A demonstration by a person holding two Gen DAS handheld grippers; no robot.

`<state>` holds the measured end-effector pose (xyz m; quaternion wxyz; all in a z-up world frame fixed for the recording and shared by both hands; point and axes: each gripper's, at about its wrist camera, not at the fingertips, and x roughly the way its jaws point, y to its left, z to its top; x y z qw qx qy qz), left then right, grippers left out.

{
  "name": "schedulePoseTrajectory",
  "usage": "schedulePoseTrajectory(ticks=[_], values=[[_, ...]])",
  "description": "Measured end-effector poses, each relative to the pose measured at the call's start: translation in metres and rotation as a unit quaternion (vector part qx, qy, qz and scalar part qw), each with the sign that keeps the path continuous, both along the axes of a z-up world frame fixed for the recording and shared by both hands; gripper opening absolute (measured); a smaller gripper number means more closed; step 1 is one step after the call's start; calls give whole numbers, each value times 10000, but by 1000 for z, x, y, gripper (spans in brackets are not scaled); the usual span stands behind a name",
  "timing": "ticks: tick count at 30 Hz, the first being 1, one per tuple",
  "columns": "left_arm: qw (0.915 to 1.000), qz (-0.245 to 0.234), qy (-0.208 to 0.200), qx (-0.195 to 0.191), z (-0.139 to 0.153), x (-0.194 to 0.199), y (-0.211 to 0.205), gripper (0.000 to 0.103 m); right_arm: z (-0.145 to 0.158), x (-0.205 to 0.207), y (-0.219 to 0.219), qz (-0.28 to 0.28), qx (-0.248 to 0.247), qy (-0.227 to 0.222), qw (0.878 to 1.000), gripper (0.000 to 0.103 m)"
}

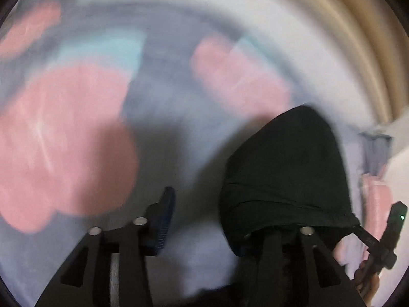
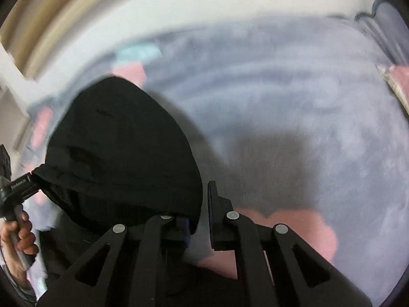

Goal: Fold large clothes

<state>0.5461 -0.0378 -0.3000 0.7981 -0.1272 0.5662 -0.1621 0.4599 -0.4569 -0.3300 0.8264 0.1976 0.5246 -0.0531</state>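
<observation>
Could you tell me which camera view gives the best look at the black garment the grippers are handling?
The right wrist view: the black garment fills the left-centre of the frame as a broad, fairly sharp mound draped over one finger. The left wrist view shows the same garment lower right, smaller, draped over one finger, its upper edge smeared by motion blur.

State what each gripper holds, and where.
The black garment: its edge hangs over one finger of the left gripper and the right gripper; neither clamps it.
</observation>
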Motion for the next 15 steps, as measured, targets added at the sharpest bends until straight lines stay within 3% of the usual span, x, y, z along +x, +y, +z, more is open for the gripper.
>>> schedulePoseTrajectory(ticks=[1, 2, 5, 9, 11, 15], values=[[9998, -36, 183, -121, -16, 4, 3, 53, -26, 5, -1, -12, 158, 315, 9994, 10], [9995, -93, -142, -280, -21, 2, 6, 55, -46, 7, -4, -18, 444, 485, 9978, 11], [9985, -437, -313, 84, -12, -2, -2, 56, -45, 4, -11, -112, 706, 375, 9967, 20], [9931, -903, -680, 312, 17, -25, 2, 56, -19, -12, -12, 29, 483, 387, 9981, 43], [9894, -1090, -856, 426, 36, -47, 15, 55, 3, -28, -9, 258, 335, 272, 9987, 43], [9838, -1127, -1381, 195, 87, -72, 29, 55, 55, -48, -5, 513, 37, -247, 9984, 44]])
